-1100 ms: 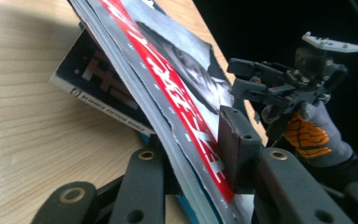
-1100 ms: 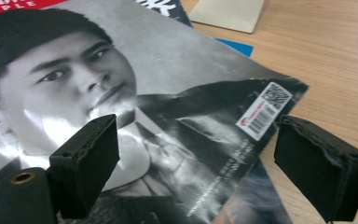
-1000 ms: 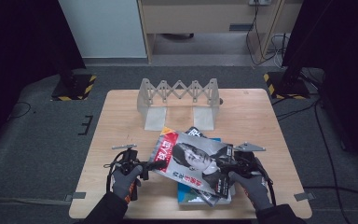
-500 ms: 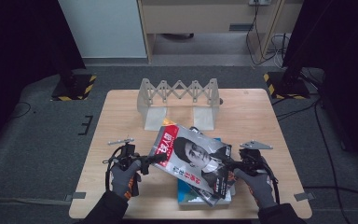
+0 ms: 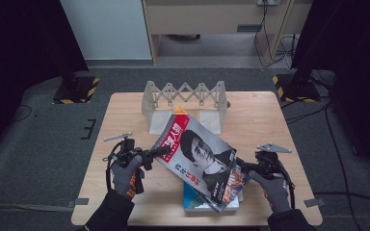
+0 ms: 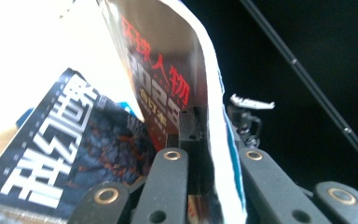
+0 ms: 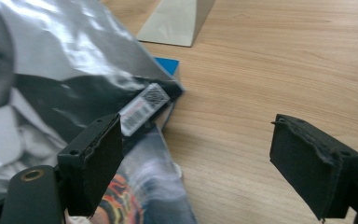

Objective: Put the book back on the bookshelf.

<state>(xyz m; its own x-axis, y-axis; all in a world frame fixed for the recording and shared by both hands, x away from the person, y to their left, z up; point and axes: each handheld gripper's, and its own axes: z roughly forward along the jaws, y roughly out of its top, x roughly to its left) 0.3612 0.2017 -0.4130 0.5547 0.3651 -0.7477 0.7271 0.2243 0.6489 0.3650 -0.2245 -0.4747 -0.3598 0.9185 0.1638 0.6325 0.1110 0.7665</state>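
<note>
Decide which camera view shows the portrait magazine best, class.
The high view: the whole magazine shows, tilted, its edge pinched by the left gripper. The left gripper view gives its clamped edge, the right gripper view a glossy corner with a barcode.

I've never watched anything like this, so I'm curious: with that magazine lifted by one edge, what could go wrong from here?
1. The left tool pinches the magazine only at one edge, so the floppy pages might sag, crease or slip out.
2. The right tool stands open beside the magazine's lower corner, holding nothing; that end could drag over the stack below and shift it.
3. The folding rack stands just behind; a swing upward might knock it.
</note>
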